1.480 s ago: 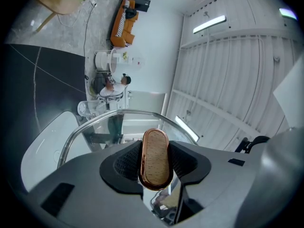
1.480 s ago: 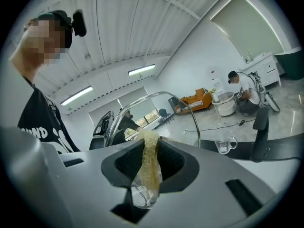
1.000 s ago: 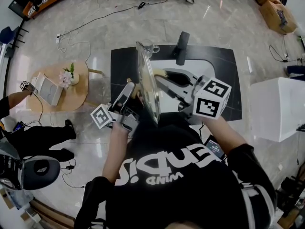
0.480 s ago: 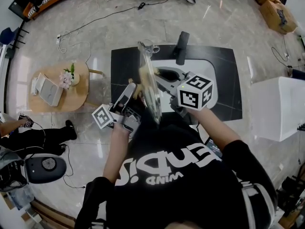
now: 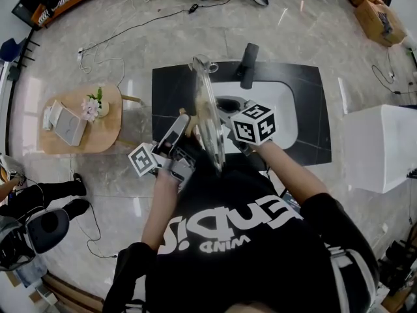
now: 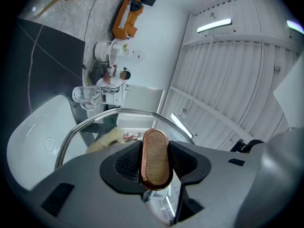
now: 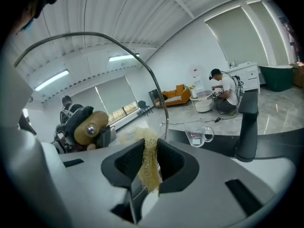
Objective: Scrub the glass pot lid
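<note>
The right gripper (image 7: 148,156), pinched on a tuft of scrubbing fibre (image 7: 151,175), has dropped alongside the glass pot lid (image 5: 208,113) (held on edge above the counter's (image 5: 168,83) near edge by the left gripper (image 5: 184,124), clamped on its wooden knob (image 6: 156,156)), so a downward scrub stroke looks under way.

A flower vase (image 5: 100,107) stands on a round wooden table (image 5: 109,137).

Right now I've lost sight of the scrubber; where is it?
Centre of the right gripper view: the scrubber is pinched in the right gripper, by the lid, on the face opposite its knob.
</note>
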Available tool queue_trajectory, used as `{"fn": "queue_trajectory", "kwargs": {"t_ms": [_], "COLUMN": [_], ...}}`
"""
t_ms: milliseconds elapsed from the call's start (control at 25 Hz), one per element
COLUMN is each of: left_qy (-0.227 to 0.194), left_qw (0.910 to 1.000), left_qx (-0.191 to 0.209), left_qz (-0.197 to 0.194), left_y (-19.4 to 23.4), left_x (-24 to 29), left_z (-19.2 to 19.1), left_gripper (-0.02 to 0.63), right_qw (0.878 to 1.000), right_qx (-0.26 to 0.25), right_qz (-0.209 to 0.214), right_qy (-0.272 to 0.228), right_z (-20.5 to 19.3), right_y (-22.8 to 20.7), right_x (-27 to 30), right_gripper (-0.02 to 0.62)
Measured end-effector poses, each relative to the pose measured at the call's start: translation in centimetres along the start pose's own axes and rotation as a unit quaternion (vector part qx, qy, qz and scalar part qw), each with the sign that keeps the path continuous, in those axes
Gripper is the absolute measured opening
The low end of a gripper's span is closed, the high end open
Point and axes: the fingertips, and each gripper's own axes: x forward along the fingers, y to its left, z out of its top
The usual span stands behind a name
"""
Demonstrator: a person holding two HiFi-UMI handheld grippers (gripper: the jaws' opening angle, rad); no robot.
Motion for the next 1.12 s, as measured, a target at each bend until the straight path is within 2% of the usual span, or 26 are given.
{"fn": "queue_trajectory", "kwargs": {"t_ms": [440, 800, 1120], "left_qy": [-0.004, -0.012, -0.014], "left_qw": [0.9999, 0.9999, 0.9998], "left_qx": [-0.012, -0.010, -0.005], "left_qz": [-0.011, 0.003, 0.016], "left_y": [-0.4, 0.4, 0.7], "left_x": [0.2, -0.4, -0.5], "left_z": [-0.1, 0.2, 0.3], "left_gripper": [0.178, 0.178, 0.178], "right_qw": [0.998, 0.997, 0.997], "right_qx": [-0.014, 0.021, 0.065], "right_qz": [-0.029, 0.008, 0.036], "right_qy": [0.050, 0.069, 0.035], "right_z": [-4.2, -6.0, -3.8], "right_y": [-2.1, 0.4, 3.2], "right_x": [0.6, -0.2, -2.2], "right_gripper": [0.074, 0.074, 0.074]}}
